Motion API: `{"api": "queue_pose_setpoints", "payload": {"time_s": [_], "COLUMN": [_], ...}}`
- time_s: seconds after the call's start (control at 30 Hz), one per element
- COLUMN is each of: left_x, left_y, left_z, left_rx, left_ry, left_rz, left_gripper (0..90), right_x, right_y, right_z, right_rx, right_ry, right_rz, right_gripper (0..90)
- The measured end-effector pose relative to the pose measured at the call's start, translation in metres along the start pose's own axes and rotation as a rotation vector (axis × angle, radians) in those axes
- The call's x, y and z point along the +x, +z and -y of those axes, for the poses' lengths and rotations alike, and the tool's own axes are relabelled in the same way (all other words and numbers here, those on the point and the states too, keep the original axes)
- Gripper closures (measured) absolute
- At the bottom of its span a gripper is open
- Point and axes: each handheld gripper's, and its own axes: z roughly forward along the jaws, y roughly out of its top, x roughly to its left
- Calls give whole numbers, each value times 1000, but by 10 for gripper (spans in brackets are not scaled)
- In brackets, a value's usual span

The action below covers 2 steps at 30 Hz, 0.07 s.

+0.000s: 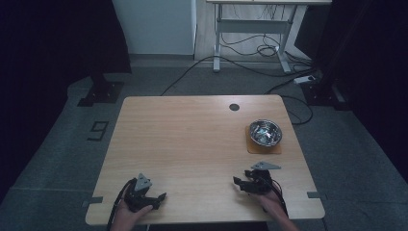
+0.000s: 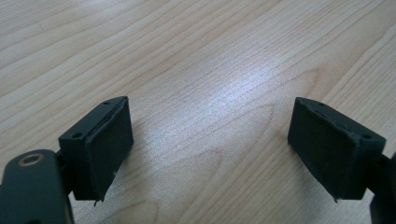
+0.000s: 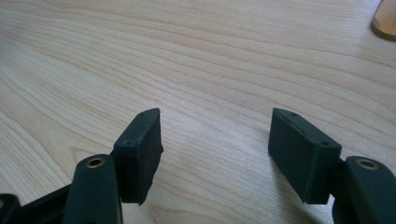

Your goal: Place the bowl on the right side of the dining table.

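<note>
- Steel bowl [image 1: 265, 132] is taken as the thing at hand, being what lies nearest the right gripper [image 1: 239, 182]; it stands at about two o'clock on the bench [image 1: 192, 144], near the right edge.
- The bowl is set upright, mouth up, on a square orange-brown mat [image 1: 263, 147]; being round, it has no long axis across the bench, and its only axis runs straight up.
- The mat's edges are seen to run roughly parallel with the bench edges, and one corner of it is caught at the top right of the right gripper view [image 3: 385, 21].
- Progress is judged to be at the very beginning: the bowl is untouched, nothing is held, and any reach, grasp or move of the bowl is left to be done.
- The right gripper is held low over the bench at about five o'clock, well apart from the bowl, with the bowl at roughly one o'clock from it; its fingers [image 3: 140, 154] are spread wide with only bare wood between them.
- The left gripper [image 1: 159, 197] is held at about seven o'clock near the front edge; its fingers [image 2: 105, 149] are likewise spread wide over bare wood.
- A dark round grommet [image 1: 234, 107] is seen in the bench at about one o'clock, beyond the bowl.
</note>
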Motion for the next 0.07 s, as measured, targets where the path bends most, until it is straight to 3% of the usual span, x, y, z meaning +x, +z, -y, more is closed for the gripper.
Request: {"api": "queue_pose_setpoints", "payload": {"time_s": [0.07], "left_x": [0], "left_y": [0], "left_z": [0], "left_rx": [0], "left_ry": [0], "left_rz": [0], "left_gripper": [137], "right_x": [0], "right_y": [-1], "right_z": [1], "right_rx": [-1], "right_ry": [5], "right_rz": [-1], "right_gripper": [349]}}
